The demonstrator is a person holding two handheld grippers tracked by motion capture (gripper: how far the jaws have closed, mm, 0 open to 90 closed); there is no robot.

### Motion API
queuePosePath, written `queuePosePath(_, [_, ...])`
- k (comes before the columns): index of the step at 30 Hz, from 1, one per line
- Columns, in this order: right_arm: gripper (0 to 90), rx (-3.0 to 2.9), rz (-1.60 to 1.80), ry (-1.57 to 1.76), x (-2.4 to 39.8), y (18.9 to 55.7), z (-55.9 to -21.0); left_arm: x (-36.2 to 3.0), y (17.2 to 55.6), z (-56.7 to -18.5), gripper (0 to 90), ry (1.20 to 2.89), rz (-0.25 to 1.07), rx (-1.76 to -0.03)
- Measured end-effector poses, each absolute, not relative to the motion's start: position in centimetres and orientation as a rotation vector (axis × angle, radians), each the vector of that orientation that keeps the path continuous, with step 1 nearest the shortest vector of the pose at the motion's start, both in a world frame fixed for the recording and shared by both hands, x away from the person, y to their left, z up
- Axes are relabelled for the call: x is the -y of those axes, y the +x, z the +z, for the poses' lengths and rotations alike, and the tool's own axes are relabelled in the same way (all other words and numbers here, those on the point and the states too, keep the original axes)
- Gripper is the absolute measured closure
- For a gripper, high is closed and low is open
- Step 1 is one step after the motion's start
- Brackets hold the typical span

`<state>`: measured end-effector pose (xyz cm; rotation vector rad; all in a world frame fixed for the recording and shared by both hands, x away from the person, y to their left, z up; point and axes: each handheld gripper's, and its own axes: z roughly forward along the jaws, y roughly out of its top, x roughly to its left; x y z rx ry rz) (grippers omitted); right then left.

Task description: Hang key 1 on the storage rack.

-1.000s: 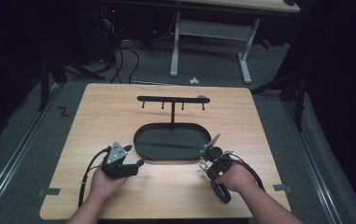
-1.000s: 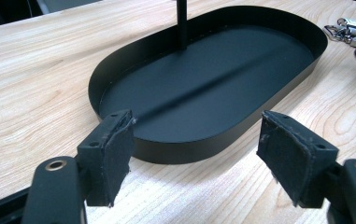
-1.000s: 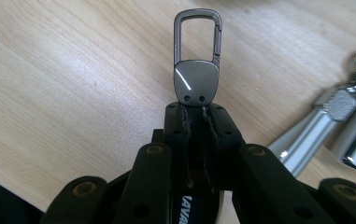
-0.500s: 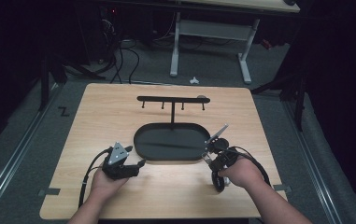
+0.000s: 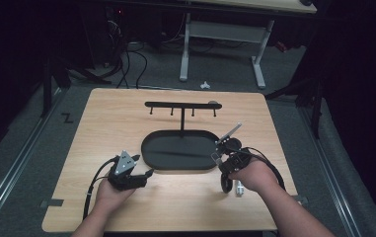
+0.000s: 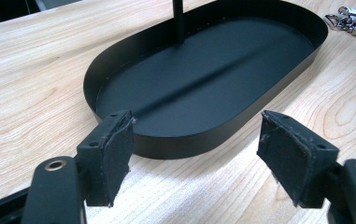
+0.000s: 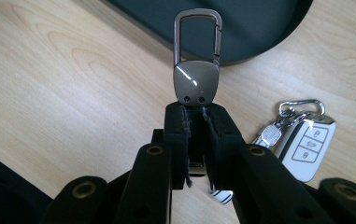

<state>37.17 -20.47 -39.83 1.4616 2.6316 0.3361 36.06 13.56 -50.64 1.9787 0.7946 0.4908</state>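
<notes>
My right gripper (image 7: 196, 116) is shut on a grey metal key clip (image 7: 196, 79) whose carabiner loop points toward the black oval tray (image 7: 259, 28). From above, the right gripper (image 5: 225, 148) hovers by the tray's right end (image 5: 210, 158), and the clip (image 5: 230, 132) sticks up and away from it. A white car key (image 7: 304, 147) with a silver clasp lies on the table under that hand. My left gripper (image 6: 196, 144) stands open with nothing between its pads (image 6: 115, 149), just short of the tray's near rim (image 6: 185, 142). From above, the left gripper (image 5: 143, 165) sits at the tray's left front.
A black post rises from the tray to a crossbar with several small hooks (image 5: 182, 105). The wooden table (image 5: 106, 123) has bare room left of and behind the tray. Another table's legs (image 5: 222, 34) and cables stand on the dark floor beyond.
My right hand has risen off the table with the key clip, which now tilts upward. The white car key stays on the wood. The left gripper has kept still.
</notes>
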Motion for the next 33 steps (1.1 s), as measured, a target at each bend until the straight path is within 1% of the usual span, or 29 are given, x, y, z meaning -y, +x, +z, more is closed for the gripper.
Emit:
queuePosePath(7, [80.5,-2.621,0.335,1.444,20.0,37.9,-39.0,-13.6,36.1,-50.6,27.3,1.981,0.487,-0.792])
queuePosePath(17, [80.5,-2.625,0.362,1.432,19.1,38.9,-38.9,-13.7,36.1,-50.6,27.3,1.98,0.489,-0.792])
queuePosePath(33, [80.6,-2.569,0.438,1.383,16.9,41.7,-34.9,-13.8,36.1,-50.6,27.5,1.983,0.494,-0.791])
